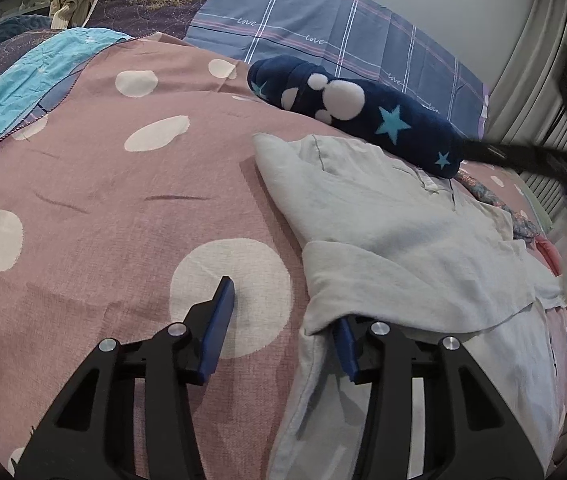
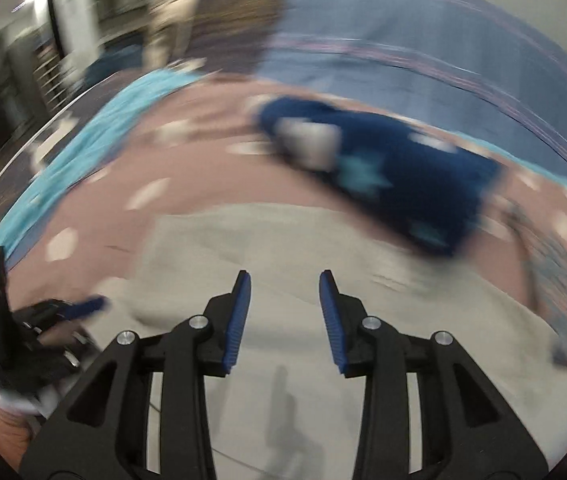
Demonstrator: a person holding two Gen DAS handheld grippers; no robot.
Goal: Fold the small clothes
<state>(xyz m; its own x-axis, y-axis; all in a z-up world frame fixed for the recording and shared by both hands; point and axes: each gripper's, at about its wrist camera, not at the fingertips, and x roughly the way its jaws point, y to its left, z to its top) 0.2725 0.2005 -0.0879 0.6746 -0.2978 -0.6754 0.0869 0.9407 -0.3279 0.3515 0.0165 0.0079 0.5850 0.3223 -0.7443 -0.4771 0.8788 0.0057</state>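
Two views. Left wrist: left gripper spread wide, holding nothing; its right finger is tucked under the near-left folded edge of the pale grey garment, which lies on the pink dotted bedcover, right of centre. Judgement: slide in further, close on both layers, then lift evenly. Far pillow reads "love". Right wrist: blurred; right gripper open and empty above the garment. No writing readable.

Soft matt grey cloth garment, woven pink bedsheet, fuzzy navy plush
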